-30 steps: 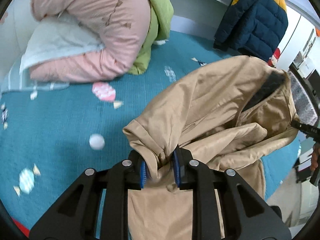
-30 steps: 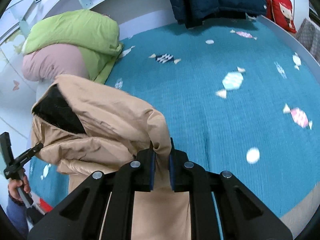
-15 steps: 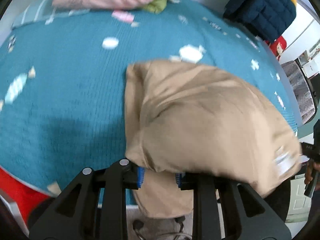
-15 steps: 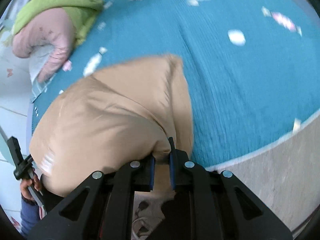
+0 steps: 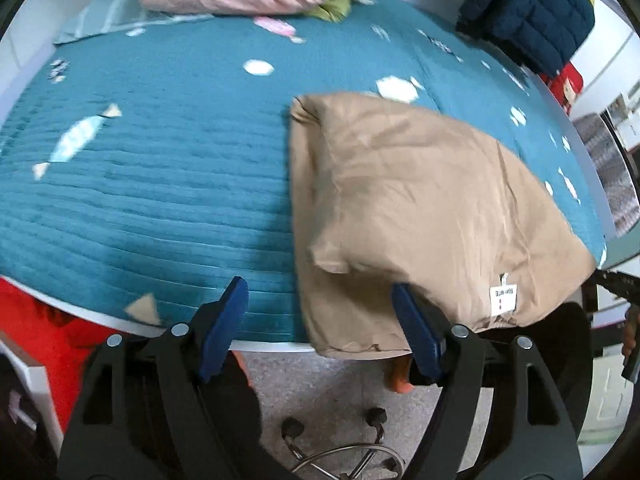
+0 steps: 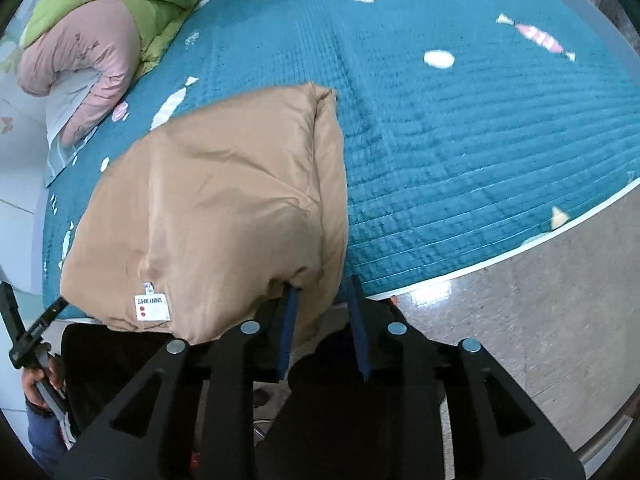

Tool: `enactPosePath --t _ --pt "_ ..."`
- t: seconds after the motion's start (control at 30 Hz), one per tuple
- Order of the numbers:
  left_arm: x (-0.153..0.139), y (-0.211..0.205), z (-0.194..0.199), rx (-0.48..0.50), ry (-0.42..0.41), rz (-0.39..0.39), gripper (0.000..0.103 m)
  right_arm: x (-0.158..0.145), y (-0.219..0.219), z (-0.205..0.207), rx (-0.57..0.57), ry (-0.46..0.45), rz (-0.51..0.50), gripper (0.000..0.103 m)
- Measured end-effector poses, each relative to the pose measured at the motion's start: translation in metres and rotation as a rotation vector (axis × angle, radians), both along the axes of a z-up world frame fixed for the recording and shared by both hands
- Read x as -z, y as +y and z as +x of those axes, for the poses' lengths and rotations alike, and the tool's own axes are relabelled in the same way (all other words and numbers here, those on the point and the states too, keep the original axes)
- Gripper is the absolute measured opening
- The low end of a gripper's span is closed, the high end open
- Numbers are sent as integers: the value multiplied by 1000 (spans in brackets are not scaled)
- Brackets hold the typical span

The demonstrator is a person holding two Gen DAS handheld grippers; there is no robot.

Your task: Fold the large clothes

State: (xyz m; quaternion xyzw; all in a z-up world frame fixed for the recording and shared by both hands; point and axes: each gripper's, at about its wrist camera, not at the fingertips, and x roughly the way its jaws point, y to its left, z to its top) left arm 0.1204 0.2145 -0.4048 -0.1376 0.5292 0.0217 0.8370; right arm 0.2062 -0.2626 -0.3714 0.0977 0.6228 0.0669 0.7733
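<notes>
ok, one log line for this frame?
step: fold laid down | tan coat: folded on teal bed cover | left gripper: opening, clear | right gripper: opening, coat edge between fingers

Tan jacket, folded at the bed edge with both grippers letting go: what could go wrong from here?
1. The tan jacket overhangs the near edge of the bed; with the left gripper opening wide and clear of it, the puffy bundle may slide to the floor.
2. The right gripper is only part open, its fingers close beside the hem; pulling back now could drag the fold open.
3. The padding looks springy, so the fold may puff up.
</notes>
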Motion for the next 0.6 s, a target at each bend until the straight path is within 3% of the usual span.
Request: enactPosePath --t 0.13,0.2,0.3,0.47,0.6 --pt "-27 14 -4 -83 -72 -47 82 -19 -2 -5 10 -38 -37 31" --pt "-33 12 3 -70 -77 -83 83 -29 -4 -6 25 -56 -36 35" --pt "-34 -2 20 -40 -62 -47 83 -36 -1 -2 41 -73 -2 36" --pt "-20 -38 52 10 -35 -79 83 -25 33 16 -7 -81 56 36" --pt "0 -69 66 71 1 -56 83 4 52 35 16 -38 113 26"
